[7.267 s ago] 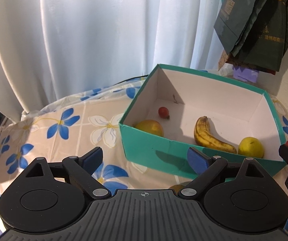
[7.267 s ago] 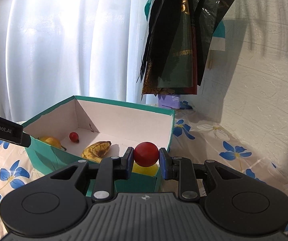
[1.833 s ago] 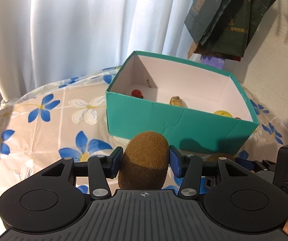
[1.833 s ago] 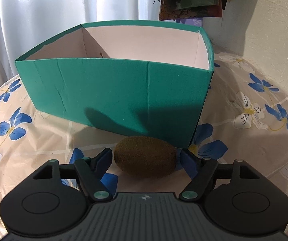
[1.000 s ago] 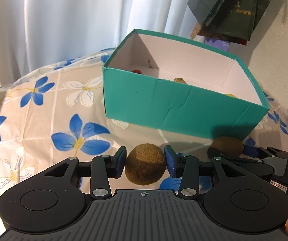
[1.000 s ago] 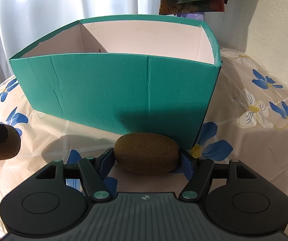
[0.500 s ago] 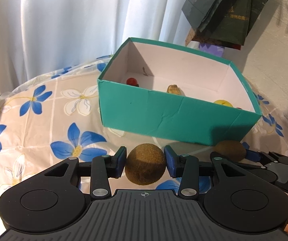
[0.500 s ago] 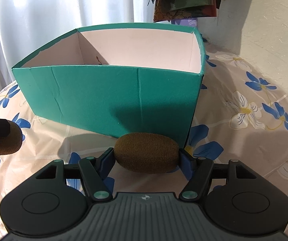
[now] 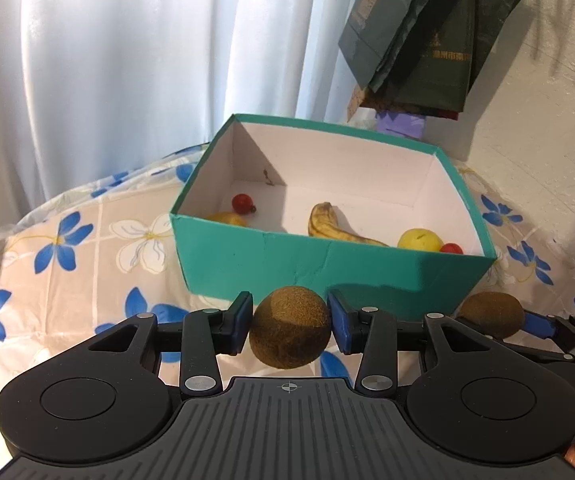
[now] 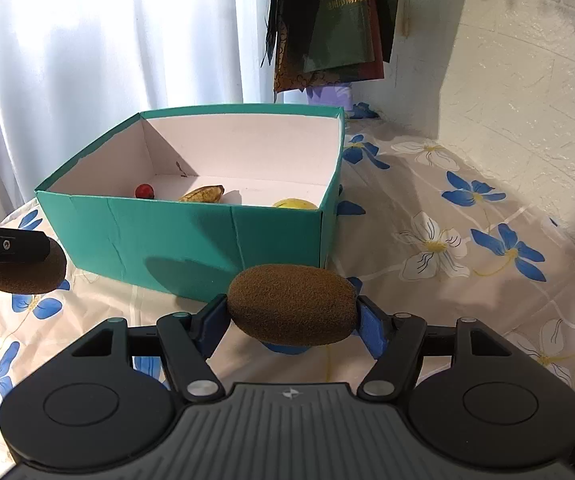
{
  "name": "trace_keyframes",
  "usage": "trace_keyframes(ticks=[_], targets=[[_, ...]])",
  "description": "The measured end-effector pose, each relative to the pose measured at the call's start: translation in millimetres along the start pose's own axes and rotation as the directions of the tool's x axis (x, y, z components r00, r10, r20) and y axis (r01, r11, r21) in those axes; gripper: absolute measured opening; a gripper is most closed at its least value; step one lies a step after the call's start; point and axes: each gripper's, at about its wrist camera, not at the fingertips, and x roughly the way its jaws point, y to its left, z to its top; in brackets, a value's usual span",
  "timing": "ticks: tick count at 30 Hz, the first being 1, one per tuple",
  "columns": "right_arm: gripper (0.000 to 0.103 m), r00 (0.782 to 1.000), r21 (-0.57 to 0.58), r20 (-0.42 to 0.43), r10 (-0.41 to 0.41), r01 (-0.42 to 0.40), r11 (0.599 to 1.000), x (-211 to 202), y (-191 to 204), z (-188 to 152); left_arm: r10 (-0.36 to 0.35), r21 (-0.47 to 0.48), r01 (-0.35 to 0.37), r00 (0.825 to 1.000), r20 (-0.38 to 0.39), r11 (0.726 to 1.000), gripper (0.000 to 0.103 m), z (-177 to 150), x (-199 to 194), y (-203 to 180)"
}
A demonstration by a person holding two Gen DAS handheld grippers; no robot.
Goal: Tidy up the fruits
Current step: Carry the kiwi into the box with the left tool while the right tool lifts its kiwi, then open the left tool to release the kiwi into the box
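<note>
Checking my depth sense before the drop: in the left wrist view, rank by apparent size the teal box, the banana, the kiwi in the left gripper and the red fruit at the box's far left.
1. Teal box
2. Kiwi in the left gripper, enlarged by nearness, so its lead over the banana is unsure
3. Banana, partly hidden
4. Red fruit

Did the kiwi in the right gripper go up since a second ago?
Yes. The kiwi in the right gripper has risen: against the green box, the inside and its banana now show.
</note>
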Motion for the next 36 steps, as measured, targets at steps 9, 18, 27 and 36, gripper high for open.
trace_keyframes(ticks=[9,18,27,36], targets=[[0.067,0.999,0.023,0.035,-0.005,0.005,1.000,-19,-9,1,0.030,0.011,-0.031,0.997,0.065,0.999,0.045,33,7,-5],[0.067,0.998,0.045,0.056,-0.021,0.018,0.999,-29,-19,1,0.076,0.020,-0.077,0.994,0.074,0.997,0.045,52,41,-16],[0.067,0.997,0.069,0.061,-0.041,0.037,0.997,-30,-29,1,0.108,0.037,-0.109,0.994,0.033,0.993,0.045,51,81,-25],[0.067,0.997,0.078,0.069,-0.046,0.041,0.996,-27,-30,4,0.118,0.014,-0.117,0.992,-0.037,0.993,0.045,46,100,-18]])
